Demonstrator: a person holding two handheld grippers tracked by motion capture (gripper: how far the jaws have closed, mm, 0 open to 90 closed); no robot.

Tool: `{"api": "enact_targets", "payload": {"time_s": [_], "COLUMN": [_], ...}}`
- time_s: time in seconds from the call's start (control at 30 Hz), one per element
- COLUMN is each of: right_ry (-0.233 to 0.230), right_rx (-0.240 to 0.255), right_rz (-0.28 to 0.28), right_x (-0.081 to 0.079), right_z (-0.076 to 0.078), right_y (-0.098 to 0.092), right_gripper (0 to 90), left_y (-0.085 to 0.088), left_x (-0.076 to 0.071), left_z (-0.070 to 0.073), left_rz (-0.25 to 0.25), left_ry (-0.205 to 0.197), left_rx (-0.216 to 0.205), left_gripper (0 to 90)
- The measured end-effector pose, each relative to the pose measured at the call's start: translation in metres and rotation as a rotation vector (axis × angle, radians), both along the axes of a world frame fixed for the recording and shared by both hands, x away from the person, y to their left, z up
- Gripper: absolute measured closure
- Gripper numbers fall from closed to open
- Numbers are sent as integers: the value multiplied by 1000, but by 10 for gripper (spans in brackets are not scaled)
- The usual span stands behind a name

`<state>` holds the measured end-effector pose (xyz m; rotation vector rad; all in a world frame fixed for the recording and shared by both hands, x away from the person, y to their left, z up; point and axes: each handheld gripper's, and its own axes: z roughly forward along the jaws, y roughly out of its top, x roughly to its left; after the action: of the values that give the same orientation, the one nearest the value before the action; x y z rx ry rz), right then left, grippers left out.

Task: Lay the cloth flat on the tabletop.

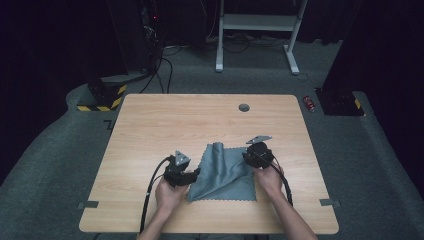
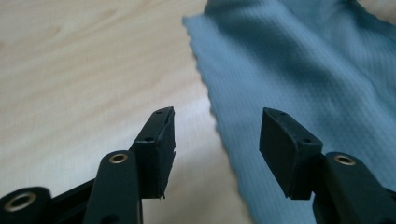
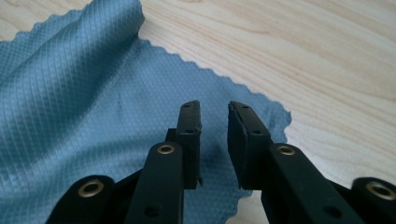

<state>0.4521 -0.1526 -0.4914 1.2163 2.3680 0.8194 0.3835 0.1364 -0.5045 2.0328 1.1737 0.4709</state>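
A: Grey-blue cloth [image 1: 223, 172], woven, scalloped edge, flat on the wooden table [image 1: 150, 125] near its front middle. High view: far left corner of the cloth is rucked up into a fold. Left gripper [image 1: 192, 176] sits at the cloth's left edge, right gripper [image 1: 248, 156] at its far right corner. A hand behind each, cable trailing back along each forearm.

B: Anything readable?

A: No lettering I can make out. A small red can [image 1: 309, 103] lies on the carpet past the table's right corner; any label too small to read. Yellow-black hazard tape on a base at the left. Grey round plug in the tabletop.

B: Left gripper view?

A: Left gripper [image 2: 217, 135] has its jaws well apart, nothing between the pads. They straddle the cloth's [image 2: 303, 70] scalloped edge: one jaw over bare wood, the other over fabric, both above it, not pinching. This view gives the fine weave, which the high view cannot. Picture is soft, slightly blurred.

B: Right gripper view?

A: Right gripper [image 3: 215, 135] has a narrow gap between the jaws, pads not meeting. They hang over the cloth [image 3: 93, 102] near a corner, with wood grain beyond. I see no fabric caught between the pads. Diamond texture and the raised fold at upper left show clearly here; the high view shows that fold as a small dark ridge.
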Motion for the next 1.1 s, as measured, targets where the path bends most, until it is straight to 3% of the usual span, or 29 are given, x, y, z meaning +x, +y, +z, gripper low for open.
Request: {"api": "enact_targets", "payload": {"time_s": [0.03, 0.17, 0.27, 0.37, 0.53, 0.57, 0.67, 0.7, 0.77, 0.87, 0.93, 1.07, 1.1], "right_ry": [1, 14, 17, 25, 48, 49, 55, 58, 65, 69, 59, 21, -6], "right_rx": [4, 17, 20, 13, -4, -6, -15, -20, -12, -11, -20, -29, -13], "right_rz": [-7, -45, -63, -65, -47, -33, -13, -1, -3, -4, -4, 2, -6], "right_x": [0, 2, 5, 8, 11, 11, 12, 13, 13, 14, 13, 11, 9], "right_z": [-1, -5, -8, -9, -14, -14, -13, -12, -12, -12, -12, -8, -3], "right_y": [-2, -10, -13, -11, -9, -10, -9, -9, -10, -12, -12, -13, -15], "right_gripper": [717, 656, 641, 643, 729, 756, 814, 851, 873, 888, 890, 894, 895], "left_y": [-7, -23, -31, -43, -41, -39, -39, -41, -42, -41, -40, -33, -25], "left_x": [16, 41, 51, 63, 66, 67, 67, 65, 63, 62, 61, 60, 60], "left_z": [2, 0, -2, -7, -8, -9, -8, -8, -7, -7, -6, -4, 1], "left_rz": [-5, 10, 9, -4, 8, -20, -50, -73, -86, -92, -97, -83, -64], "left_ry": [0, 13, 28, 47, 41, 50, 55, 44, 41, 11, -4, -10, -29], "left_rx": [8, 52, 80, 144, 125, 101, 94, 109, 119, 174, 230, 236, 222], "left_gripper": [458, 435, 425, 428, 445, 480, 572, 662, 736, 856, 888, 895, 896]}}
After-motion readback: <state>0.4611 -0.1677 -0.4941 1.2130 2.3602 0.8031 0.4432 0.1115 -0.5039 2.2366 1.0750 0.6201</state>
